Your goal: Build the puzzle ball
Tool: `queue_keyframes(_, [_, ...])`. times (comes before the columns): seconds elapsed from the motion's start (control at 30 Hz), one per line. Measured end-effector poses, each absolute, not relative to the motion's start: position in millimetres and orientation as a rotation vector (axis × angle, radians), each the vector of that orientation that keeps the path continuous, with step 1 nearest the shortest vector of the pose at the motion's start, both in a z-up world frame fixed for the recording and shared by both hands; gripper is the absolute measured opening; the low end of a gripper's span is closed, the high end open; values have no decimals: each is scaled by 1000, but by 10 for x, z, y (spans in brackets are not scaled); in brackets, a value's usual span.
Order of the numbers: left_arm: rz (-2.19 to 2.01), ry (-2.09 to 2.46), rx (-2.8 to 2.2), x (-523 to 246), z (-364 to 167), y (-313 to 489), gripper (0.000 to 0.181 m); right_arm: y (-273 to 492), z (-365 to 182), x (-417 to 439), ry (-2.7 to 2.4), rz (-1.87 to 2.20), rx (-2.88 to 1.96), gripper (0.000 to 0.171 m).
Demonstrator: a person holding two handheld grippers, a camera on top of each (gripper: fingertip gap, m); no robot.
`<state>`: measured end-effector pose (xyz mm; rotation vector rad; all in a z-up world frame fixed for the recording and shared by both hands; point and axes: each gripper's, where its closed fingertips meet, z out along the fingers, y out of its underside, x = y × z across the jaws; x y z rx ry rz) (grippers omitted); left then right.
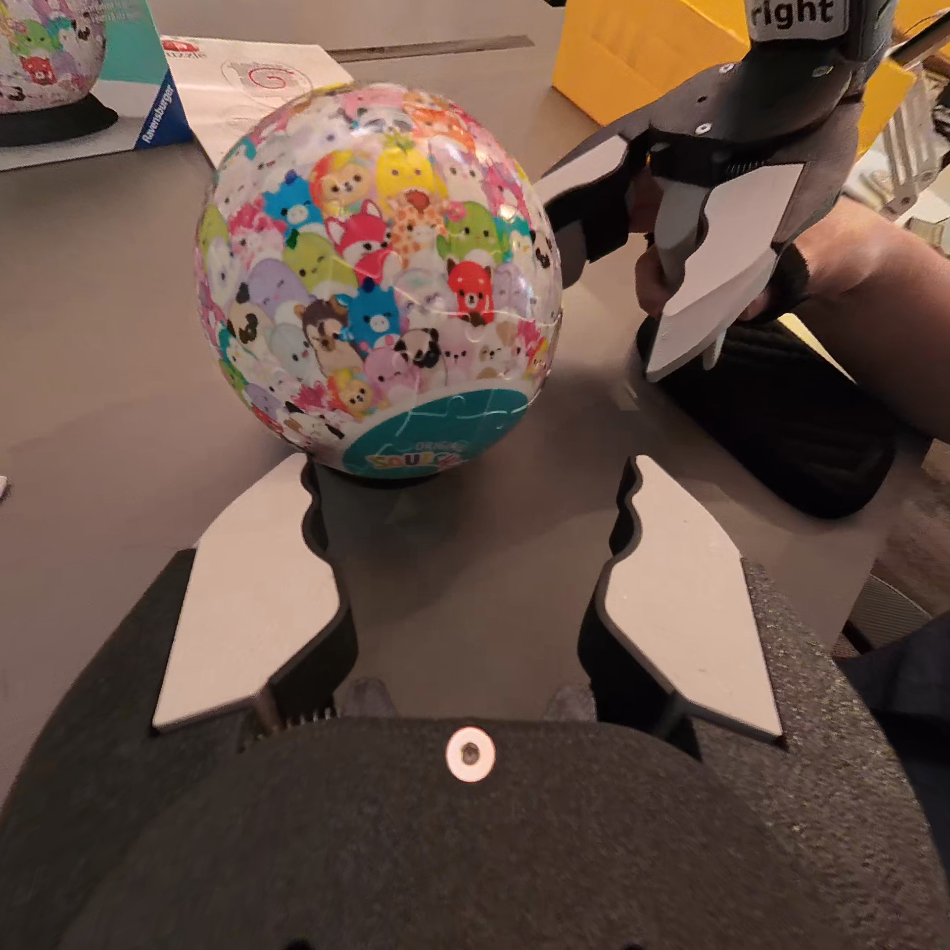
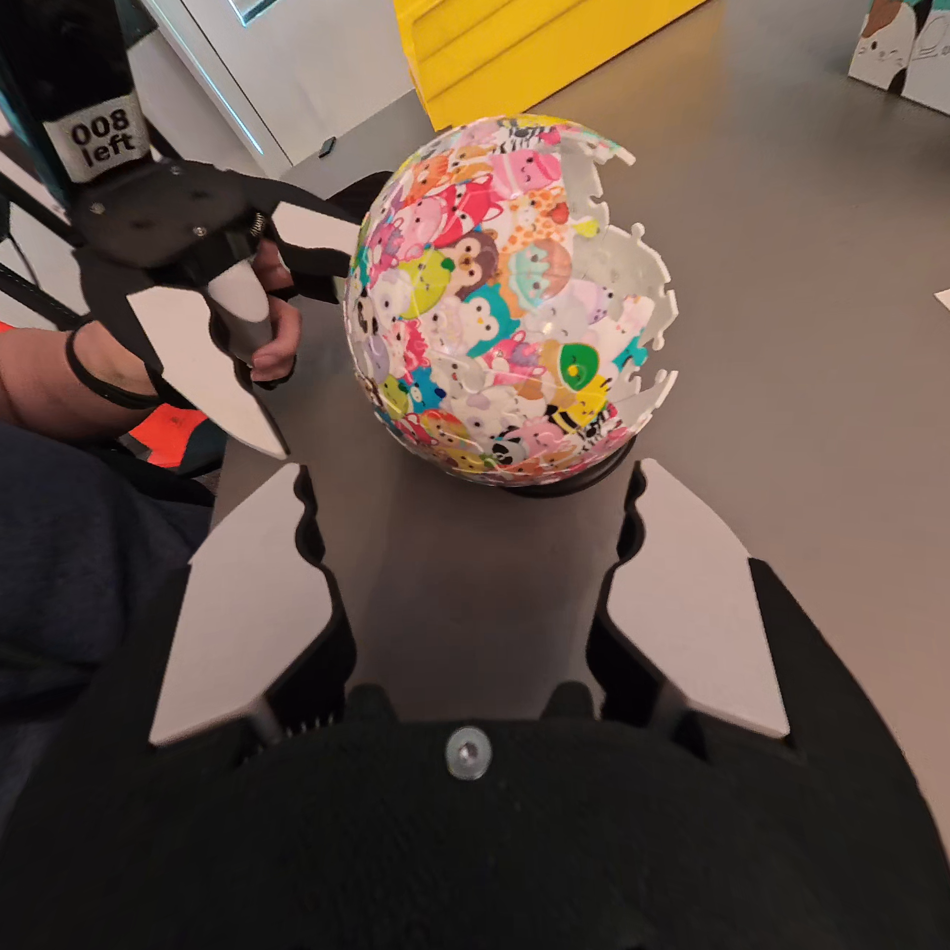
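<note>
On the desk: a grey desk [image 1: 103, 360] carries the puzzle ball [image 1: 378, 288], which sits on a low black stand [image 2: 581, 475].
Puzzle ball: covered in bright cartoon animals, with a teal patch low on the side facing the left wrist view; the right wrist view shows a jagged gap on its far side where the white inner faces of pieces [image 2: 632, 288] show.
Left tool [image 1: 468, 468]: fingers apart, nothing between them, just short of the ball's base.
Right tool [image 2: 470, 473]: fingers apart, empty, close to the stand.
Behind the ball: the puzzle box [image 1: 77, 77], a white instruction sheet [image 1: 247, 87], a yellow box [image 1: 642, 56].
Beside the right tool: a black padded case [image 1: 781, 426].
</note>
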<state>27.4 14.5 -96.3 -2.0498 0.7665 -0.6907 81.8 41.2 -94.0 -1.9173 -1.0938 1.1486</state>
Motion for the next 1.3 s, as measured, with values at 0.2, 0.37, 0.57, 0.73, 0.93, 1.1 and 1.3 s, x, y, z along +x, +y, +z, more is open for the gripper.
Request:
queue_keyframes(0.2, [-576, 726, -2058, 196, -909, 118, 105, 417, -993, 788, -1095, 1129, -1920, 115])
queue_keyframes(0.37, [-604, 739, -2072, 275, -883, -5, 103, 436, -905, 756, -1075, 1156, -1865, 114])
queue_keyframes(0.57, [-620, 760, -2060, 363, -866, -49, 100, 411, -880, 751, -1083, 1179, -1847, 114])
queue_keyframes(0.73, [-639, 754, -2041, 368, -850, -9, 100, 391, -886, 764, -1078, 1187, -1853, 114])
queue_keyframes(0.93, [-640, 754, -2033, 311, -852, 113, 102, 347, -884, 771, -1078, 1181, -1860, 114])
queue_keyframes(1.1, [-677, 754, -2019, 267, -835, 237, 103, 268, -901, 767, -1080, 1186, -1880, 113])
queue_keyframes(1.3, [-669, 754, -2001, 203, -832, 369, 103, 238, -950, 774, -1093, 1155, -1900, 113])
